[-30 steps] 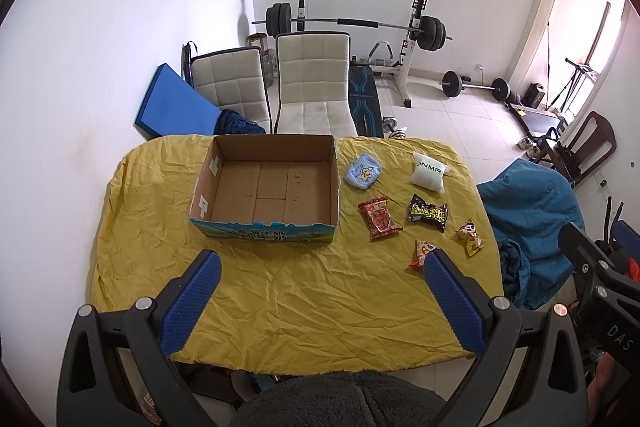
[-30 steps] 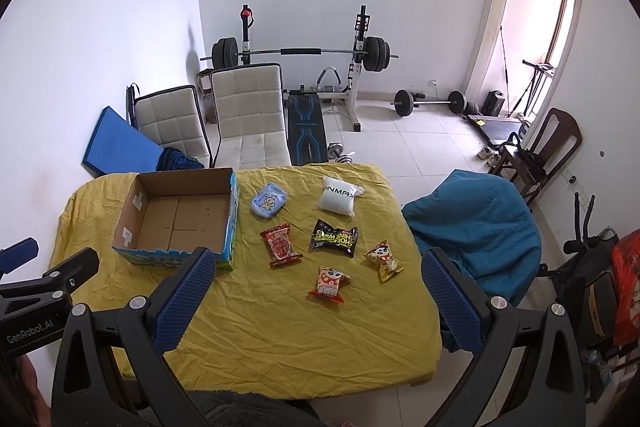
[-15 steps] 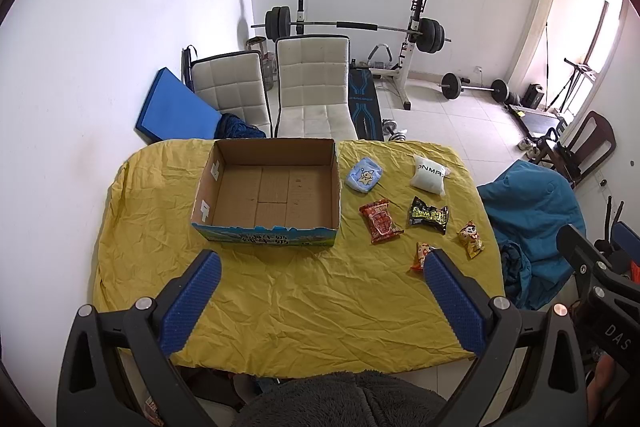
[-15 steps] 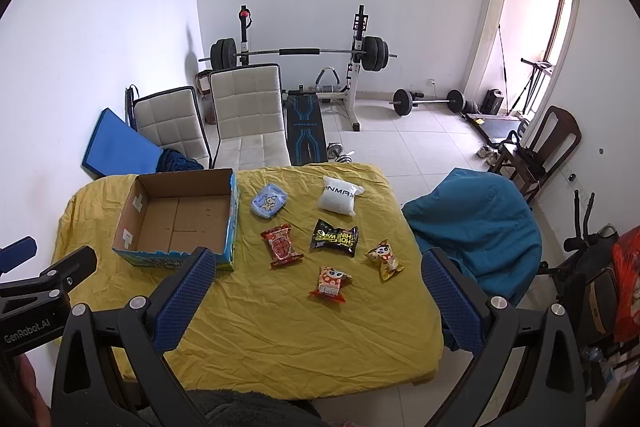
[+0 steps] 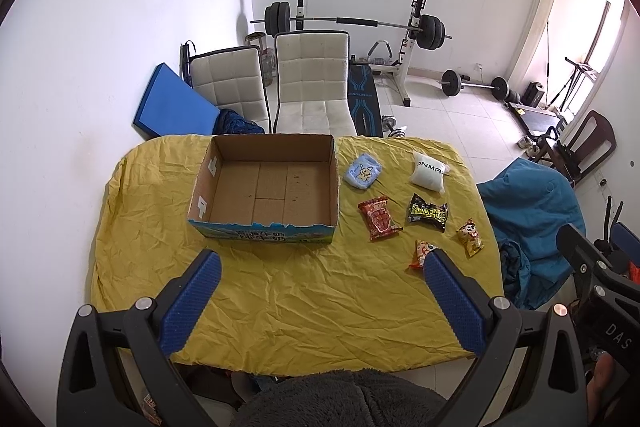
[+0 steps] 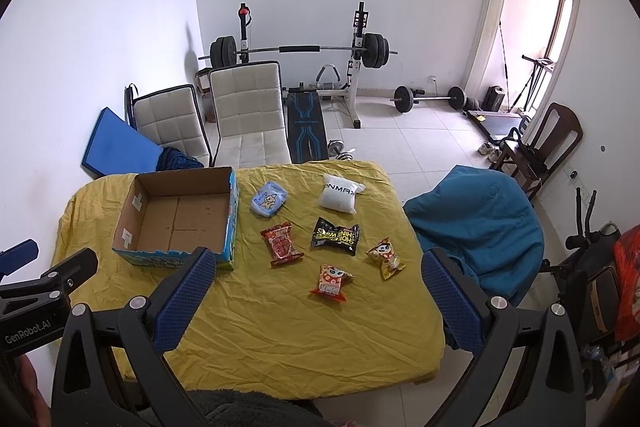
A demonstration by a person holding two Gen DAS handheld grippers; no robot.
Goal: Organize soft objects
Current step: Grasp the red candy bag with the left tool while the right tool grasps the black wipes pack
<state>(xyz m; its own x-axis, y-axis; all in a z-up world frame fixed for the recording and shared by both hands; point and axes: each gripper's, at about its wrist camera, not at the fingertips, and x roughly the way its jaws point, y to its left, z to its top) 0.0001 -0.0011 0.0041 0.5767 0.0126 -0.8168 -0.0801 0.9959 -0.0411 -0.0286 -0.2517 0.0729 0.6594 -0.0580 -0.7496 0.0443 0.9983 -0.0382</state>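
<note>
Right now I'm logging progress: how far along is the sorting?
Nothing is done: the cardboard box is empty. Nothing is in hand: the left gripper and right gripper are open above the yellow cloth. All six soft packets, including the white pouch, remain outside.

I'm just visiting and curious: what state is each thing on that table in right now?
Box: open, empty.
Blue pouch: on the cloth, outside the box.
White pouch: on the cloth.
Red packet: lying flat.
Black packet: lying flat.
Left gripper: open, holding nothing.
Right gripper: open, holding nothing.
</note>
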